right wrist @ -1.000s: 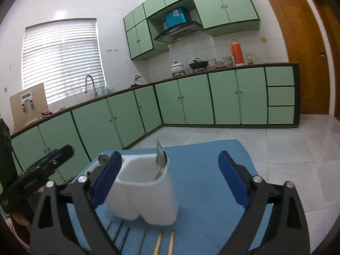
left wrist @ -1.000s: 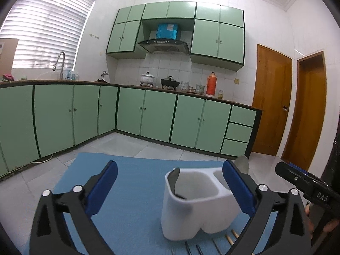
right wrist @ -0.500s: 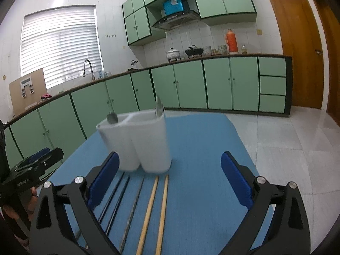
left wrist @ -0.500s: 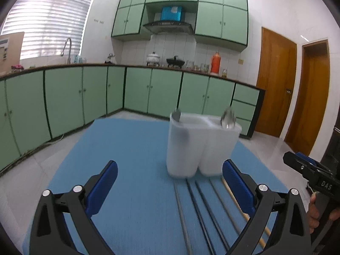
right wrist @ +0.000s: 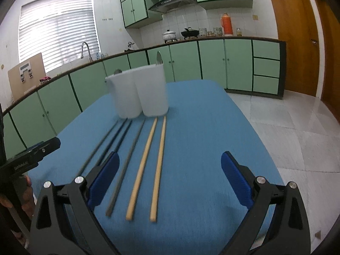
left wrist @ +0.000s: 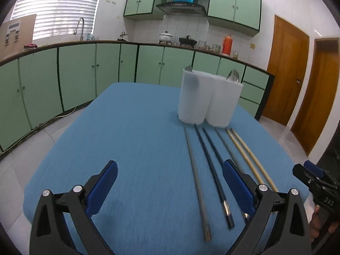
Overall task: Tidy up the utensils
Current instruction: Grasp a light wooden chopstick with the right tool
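Note:
A white two-compartment utensil holder (left wrist: 209, 99) (right wrist: 139, 92) stands on the blue table (left wrist: 136, 140) (right wrist: 195, 127), with a metal spoon tip (left wrist: 233, 76) (right wrist: 159, 57) showing in each compartment. Several chopsticks lie side by side in front of it: dark and grey ones (left wrist: 196, 176) (right wrist: 125, 161) and a wooden pair (left wrist: 250, 155) (right wrist: 152, 161). My left gripper (left wrist: 170, 182) is open and empty above the table, left of the chopsticks. My right gripper (right wrist: 169, 176) is open and empty, above the near ends of the wooden pair.
The table's edges drop to a tiled floor (right wrist: 286, 114). Green cabinets (left wrist: 74, 74) run along the far walls, with wooden doors (left wrist: 286, 70) at the right. The other gripper shows at each view's side: right (left wrist: 316, 180), left (right wrist: 29, 155).
Both grippers have drawn back from the holder and tilted down toward the table. The holder now stands farther off and the full row of chopsticks has come into view.

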### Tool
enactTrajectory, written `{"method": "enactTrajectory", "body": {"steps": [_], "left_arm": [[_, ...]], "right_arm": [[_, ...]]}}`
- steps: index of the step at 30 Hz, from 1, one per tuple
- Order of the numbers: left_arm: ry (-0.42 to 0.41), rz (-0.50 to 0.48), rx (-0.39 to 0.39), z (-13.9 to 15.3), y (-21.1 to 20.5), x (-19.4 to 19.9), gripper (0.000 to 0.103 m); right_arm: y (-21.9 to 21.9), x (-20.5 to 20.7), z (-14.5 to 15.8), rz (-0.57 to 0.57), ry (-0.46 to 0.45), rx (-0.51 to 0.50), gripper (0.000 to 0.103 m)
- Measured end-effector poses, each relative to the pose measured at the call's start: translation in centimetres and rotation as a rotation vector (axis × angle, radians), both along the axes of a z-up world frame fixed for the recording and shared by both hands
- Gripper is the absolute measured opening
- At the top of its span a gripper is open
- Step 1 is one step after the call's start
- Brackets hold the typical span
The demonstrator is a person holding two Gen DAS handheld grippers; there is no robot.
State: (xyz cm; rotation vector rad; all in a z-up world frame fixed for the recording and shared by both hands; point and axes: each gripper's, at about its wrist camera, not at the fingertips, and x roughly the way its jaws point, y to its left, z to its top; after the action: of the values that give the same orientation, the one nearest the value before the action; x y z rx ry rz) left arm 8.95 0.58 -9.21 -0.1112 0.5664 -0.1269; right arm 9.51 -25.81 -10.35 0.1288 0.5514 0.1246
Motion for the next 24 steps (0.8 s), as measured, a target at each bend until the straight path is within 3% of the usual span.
{"method": "enactTrajectory", "body": {"steps": [4, 17, 24], "left_arm": [[0.013, 0.015, 0.012, -0.7, -0.1, -1.6, 0.097], [0.042, 0.028, 0.035, -2.0, -0.6, -4.4, 0.097], [0.029, 0.020, 0.048, -1.7, -0.9, -5.0, 0.097]], "right_arm": [[0.4, -1.6, -1.2, 0.016, 0.039, -0.013, 0.078], [1.8, -2.6, -3.5, 0.056, 0.094, -0.074, 0.044], [1.9, -2.8, -3.8, 0.066, 0.087, -0.076, 0.035]]}}
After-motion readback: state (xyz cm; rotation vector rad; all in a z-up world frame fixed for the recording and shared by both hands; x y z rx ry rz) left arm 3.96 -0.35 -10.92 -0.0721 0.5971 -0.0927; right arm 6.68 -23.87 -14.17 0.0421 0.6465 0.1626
